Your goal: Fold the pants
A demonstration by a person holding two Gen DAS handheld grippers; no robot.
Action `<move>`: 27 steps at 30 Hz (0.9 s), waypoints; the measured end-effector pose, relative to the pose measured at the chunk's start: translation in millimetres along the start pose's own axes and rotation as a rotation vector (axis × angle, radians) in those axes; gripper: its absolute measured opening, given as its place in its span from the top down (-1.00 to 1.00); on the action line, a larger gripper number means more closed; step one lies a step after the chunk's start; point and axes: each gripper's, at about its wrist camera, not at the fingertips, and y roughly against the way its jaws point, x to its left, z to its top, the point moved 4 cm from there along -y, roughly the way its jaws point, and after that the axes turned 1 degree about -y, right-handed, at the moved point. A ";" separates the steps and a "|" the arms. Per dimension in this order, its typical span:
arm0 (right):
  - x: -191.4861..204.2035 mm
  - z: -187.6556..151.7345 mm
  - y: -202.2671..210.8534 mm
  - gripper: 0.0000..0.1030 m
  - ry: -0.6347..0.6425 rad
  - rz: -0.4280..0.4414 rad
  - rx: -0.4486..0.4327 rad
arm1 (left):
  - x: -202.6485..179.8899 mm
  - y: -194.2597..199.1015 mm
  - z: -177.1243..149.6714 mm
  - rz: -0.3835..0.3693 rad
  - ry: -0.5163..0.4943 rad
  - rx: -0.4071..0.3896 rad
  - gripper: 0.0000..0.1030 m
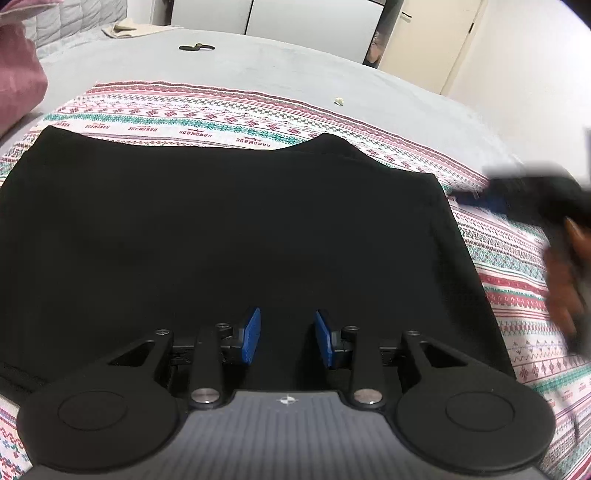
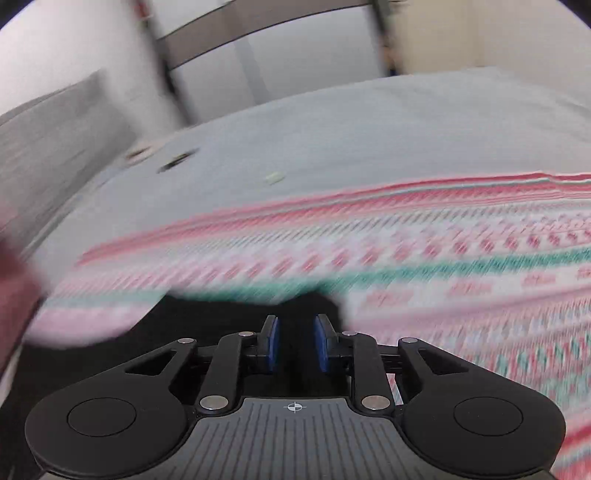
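The black pants lie folded flat on a patterned red, green and white cloth on the bed. My left gripper is open and empty, just above the near part of the pants. My right gripper shows blurred at the right edge of the left wrist view, beside the pants' right edge. In the right wrist view my right gripper is open and empty over a far corner of the pants; this view is motion-blurred.
A grey bedsheet lies beyond the cloth, with a small dark object and a small pale scrap on it. A pink pillow is at the left. White cabinet doors stand behind the bed.
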 end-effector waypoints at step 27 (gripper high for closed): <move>6.8 -149.0 127.4 0.54 0.048 0.008 0.121 | -1.5 5.1 6.1 0.078 -0.057 -0.047 -0.11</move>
